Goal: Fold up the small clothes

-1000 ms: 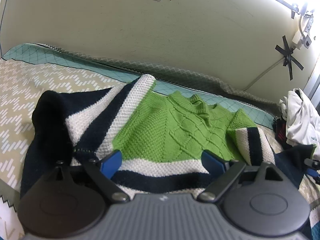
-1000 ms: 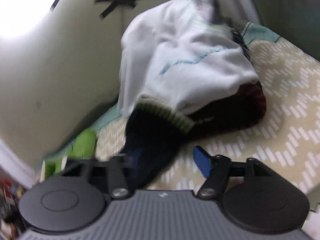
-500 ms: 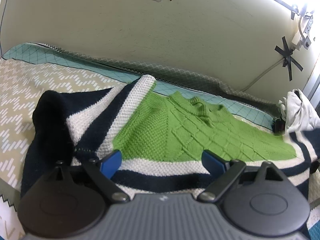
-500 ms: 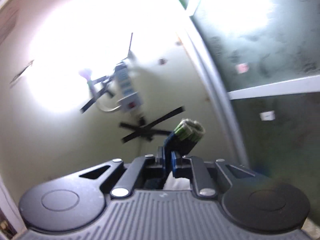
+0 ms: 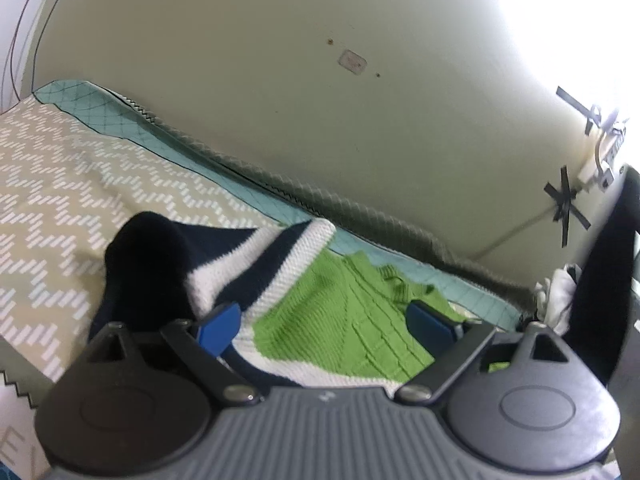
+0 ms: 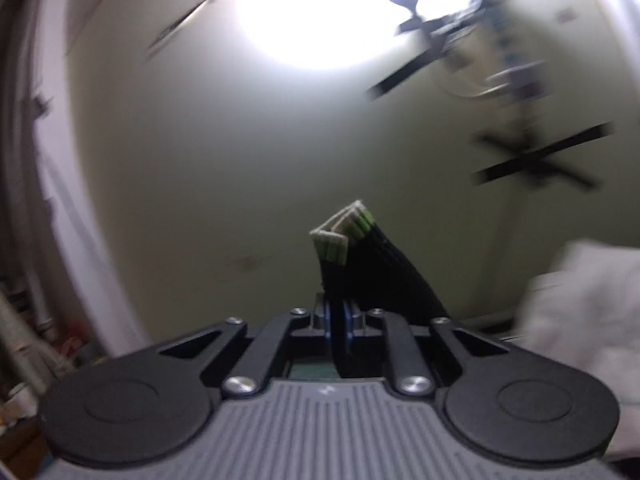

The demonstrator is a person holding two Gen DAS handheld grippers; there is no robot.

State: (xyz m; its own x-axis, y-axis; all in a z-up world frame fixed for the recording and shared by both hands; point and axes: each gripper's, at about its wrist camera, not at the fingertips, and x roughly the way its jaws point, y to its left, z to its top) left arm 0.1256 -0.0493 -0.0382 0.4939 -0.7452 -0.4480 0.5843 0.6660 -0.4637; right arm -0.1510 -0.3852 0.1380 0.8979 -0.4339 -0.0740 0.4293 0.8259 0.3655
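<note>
A small knit sweater [image 5: 344, 332], green with white and navy stripes, lies on the bed. Its left navy sleeve [image 5: 144, 264] is bunched up. My left gripper [image 5: 326, 320] is open and empty, hovering low over the sweater's lower left part. My right gripper [image 6: 338, 316] is shut on the sweater's right sleeve cuff [image 6: 360, 256], navy with a white and green ribbed end, and holds it up in the air. That raised navy sleeve shows at the right edge of the left wrist view [image 5: 600, 280].
The patterned bedspread [image 5: 60, 168] with a teal border [image 5: 256, 196] runs along the wall [image 5: 280, 80]. A pile of white clothes [image 5: 556, 300] lies at the right, blurred in the right wrist view [image 6: 580, 300]. A taped cable and socket [image 5: 600, 160] are on the wall.
My right gripper closed on the right sleeve cuff and lifted it high, swinging left. My left gripper tilted and shifted, so the view now looks further left along the bed.
</note>
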